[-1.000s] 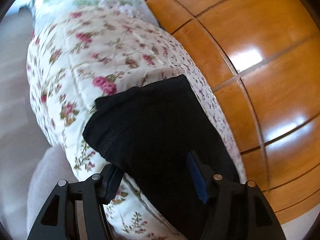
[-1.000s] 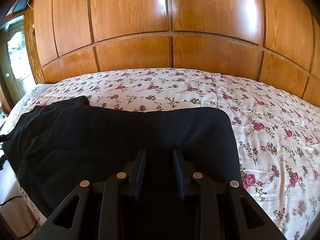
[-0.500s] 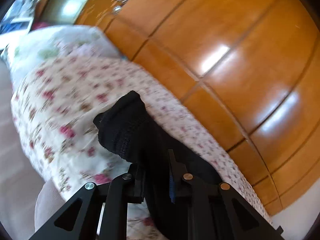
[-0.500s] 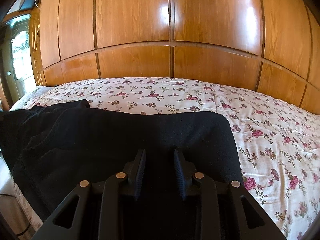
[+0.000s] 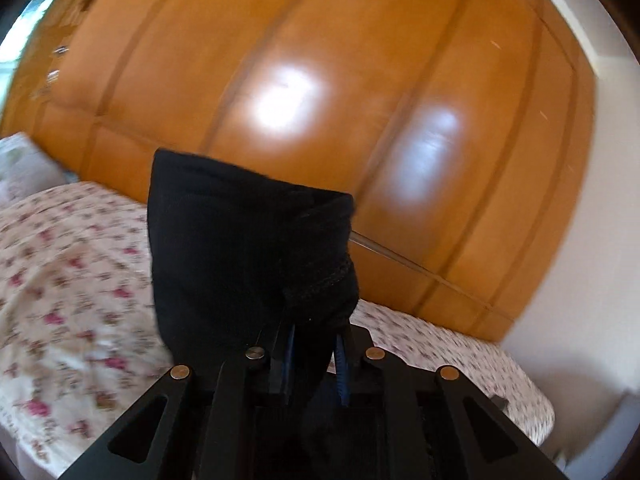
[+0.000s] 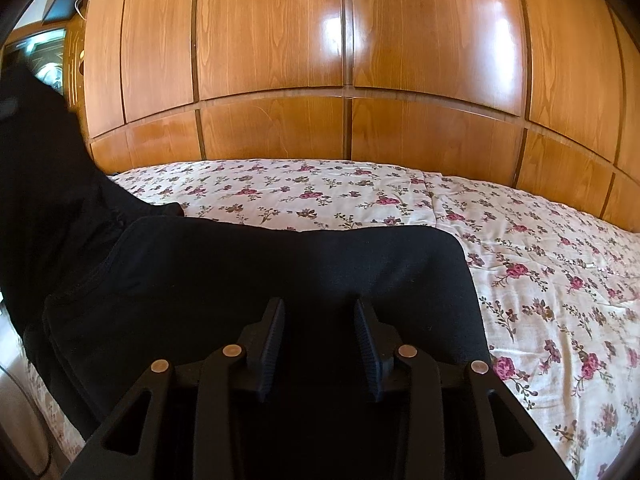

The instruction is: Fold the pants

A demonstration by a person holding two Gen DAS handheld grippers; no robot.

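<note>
Black pants (image 6: 280,264) lie on a floral bedspread (image 6: 540,264). My left gripper (image 5: 314,344) is shut on the waistband end of the pants (image 5: 240,248) and holds it lifted above the bed; the fabric rises in front of the camera. In the right wrist view that lifted end (image 6: 36,152) stands up at the far left. My right gripper (image 6: 320,328) rests over the folded pants near their right edge, its jaws apart with black fabric beneath them.
A tall glossy wooden wardrobe (image 6: 340,60) runs along the far side of the bed. A pillow (image 5: 24,164) lies at the left. A white wall (image 5: 580,280) is at the right past the bed's corner.
My left gripper closed on the waistband end and lifted it up from the bed, swinging toward the wardrobe. My right gripper stayed over the pants.
</note>
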